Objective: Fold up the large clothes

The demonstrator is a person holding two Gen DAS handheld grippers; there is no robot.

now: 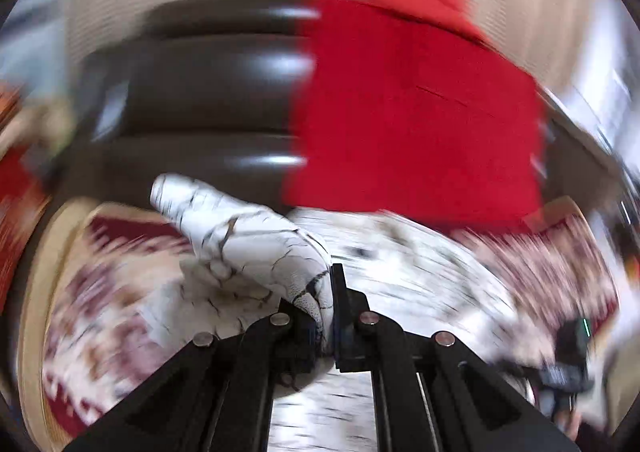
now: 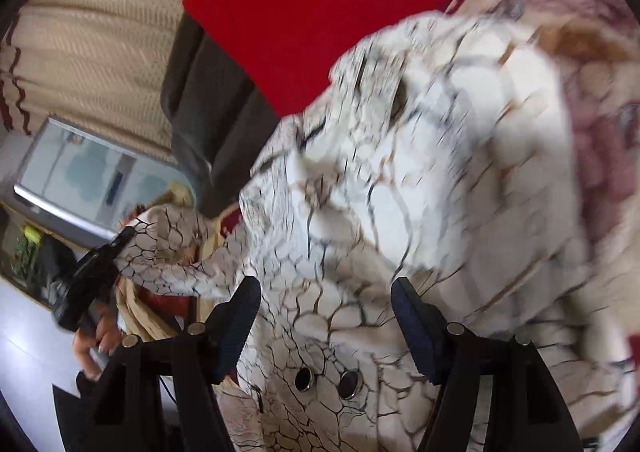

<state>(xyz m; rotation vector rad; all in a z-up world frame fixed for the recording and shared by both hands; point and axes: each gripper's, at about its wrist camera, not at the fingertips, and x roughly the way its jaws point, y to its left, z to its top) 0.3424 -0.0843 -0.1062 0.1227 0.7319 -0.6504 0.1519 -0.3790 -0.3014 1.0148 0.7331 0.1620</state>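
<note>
The garment (image 2: 400,172) is white with a dark crackle print and two round snaps near its hem. It lies bunched on a red floral cover. My left gripper (image 1: 332,292) is shut on a fold of the garment (image 1: 240,236), which sticks up and left from the jaws. The right wrist view shows that left gripper (image 2: 120,242) at the left, holding a sleeve-like end. My right gripper (image 2: 326,304) is open, its jaws spread wide just above the garment, empty. Both views are blurred by motion.
A red cloth (image 1: 408,112) drapes over a dark padded headboard (image 1: 208,92) behind the bed. The red floral bed cover (image 1: 132,292) lies under the garment. A beige curtain (image 2: 100,32) and a window (image 2: 88,180) are at the left.
</note>
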